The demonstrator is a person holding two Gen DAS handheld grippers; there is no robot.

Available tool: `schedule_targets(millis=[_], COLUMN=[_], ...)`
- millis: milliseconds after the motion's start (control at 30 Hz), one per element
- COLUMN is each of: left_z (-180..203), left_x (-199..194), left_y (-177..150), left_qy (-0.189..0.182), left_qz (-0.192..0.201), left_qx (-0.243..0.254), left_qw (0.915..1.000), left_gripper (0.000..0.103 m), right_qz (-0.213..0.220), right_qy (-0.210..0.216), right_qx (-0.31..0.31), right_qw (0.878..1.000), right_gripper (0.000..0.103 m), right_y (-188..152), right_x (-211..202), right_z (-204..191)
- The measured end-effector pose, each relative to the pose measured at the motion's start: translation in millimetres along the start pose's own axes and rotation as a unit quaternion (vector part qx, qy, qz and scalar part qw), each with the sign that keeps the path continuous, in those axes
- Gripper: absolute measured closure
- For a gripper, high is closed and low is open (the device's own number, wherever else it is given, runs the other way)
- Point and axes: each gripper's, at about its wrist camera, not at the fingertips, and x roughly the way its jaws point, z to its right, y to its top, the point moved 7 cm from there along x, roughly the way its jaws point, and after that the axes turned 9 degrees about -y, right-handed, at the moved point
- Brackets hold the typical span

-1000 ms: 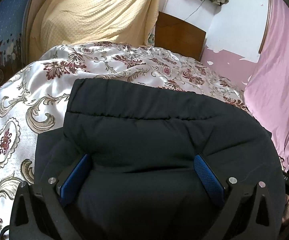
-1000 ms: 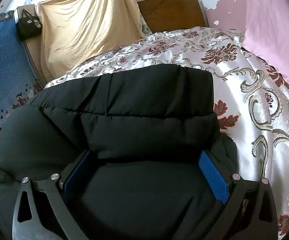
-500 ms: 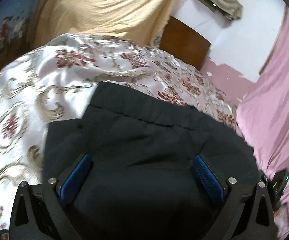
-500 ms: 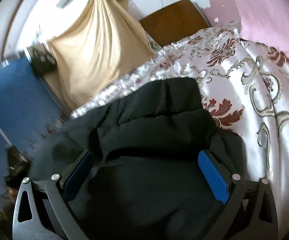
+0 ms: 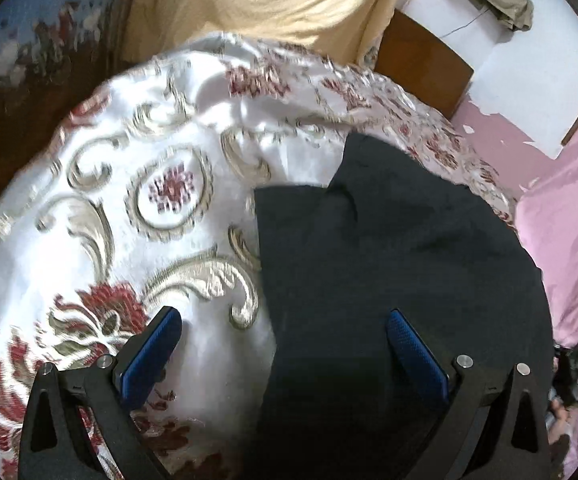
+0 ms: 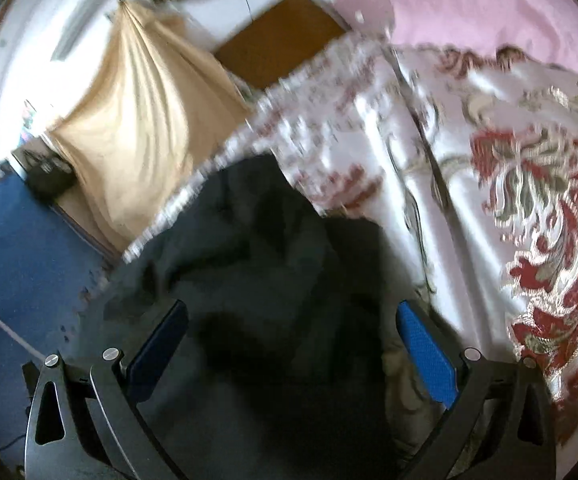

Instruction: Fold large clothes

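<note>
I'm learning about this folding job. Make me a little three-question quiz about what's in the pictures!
1. True or false: the left hand-held gripper is clamped shut on the black jacket.
2. Multiple choice: what does the black jacket lie on? A) a bare wooden floor B) a floral bedspread C) a glass table
3. Fill in: behind the bed hangs a draped cloth of ______ colour.

Key: 1. False; its jaws are wide apart, and only the right blue pad is over the jacket. 2. B. 3. Yellow (pale, creamy).
</note>
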Motion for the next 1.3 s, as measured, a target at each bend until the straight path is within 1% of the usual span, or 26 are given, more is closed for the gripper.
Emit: schedule_targets(millis=[67,133,233,300,333,400,433,533,600,633,700,967,1000,1300], left_z=[-1,5,17,25,28,31,31,31,31,32,30,26,24,29], left_x=[5,13,29,40,44,54,57,57,56,56,56,49,44,40], left_y=[-2,-1,-1,-2,-3,-4,-5,-7,-7,-7,-8,-12,-17,-23], left_qy=[-0.02,-0.042,-0.069,-0.084,-0.089,-0.099,-0.105,-0.113,-0.116,-0.116,-0.118,-0.129,-0.132,-0.163], left_qz=[-0.01,-0.026,-0.059,-0.076,-0.079,-0.071,-0.06,-0.033,-0.026,-0.025,-0.024,-0.021,-0.021,-0.032], left_qx=[0.0,0.017,0.042,0.054,0.057,0.06,0.06,0.06,0.062,0.063,0.063,0.063,0.064,0.069], left_qw=[0.9998,0.9986,0.995,0.9921,0.9912,0.9908,0.9909,0.9912,0.991,0.9909,0.9907,0.9894,0.989,0.9837], left_gripper=[0.0,0.0,0.0,0.0,0.0,0.0,0.0,0.0,0.0,0.0,0.0,0.0,0.0,0.0], right_qz=[-0.016,-0.039,-0.07,-0.083,-0.088,-0.092,-0.092,-0.093,-0.093,-0.093,-0.093,-0.092,-0.091,-0.093], right_qy=[0.001,0.006,0.02,0.022,0.023,0.021,0.018,0.015,0.013,0.012,0.013,0.012,0.012,0.013], right_qx=[-0.009,-0.012,-0.007,-0.014,-0.019,-0.023,-0.025,-0.029,-0.03,-0.031,-0.031,-0.031,-0.03,-0.031], right_qw=[1.0,0.999,0.997,0.996,0.996,0.995,0.995,0.995,0.995,0.995,0.995,0.995,0.995,0.995], right_gripper=[0.001,0.001,0.001,0.001,0.001,0.001,0.001,0.001,0.001,0.001,0.001,0.001,0.001,0.001], right_y=[-1,-2,0,0,0,-3,-2,-7,-8,-8,-10,-11,-11,-10], right_x=[6,14,25,31,34,38,40,40,41,42,38,44,43,46], right_z=[-3,-5,-6,-10,-13,-16,-18,-23,-22,-24,-14,-15,-15,-14])
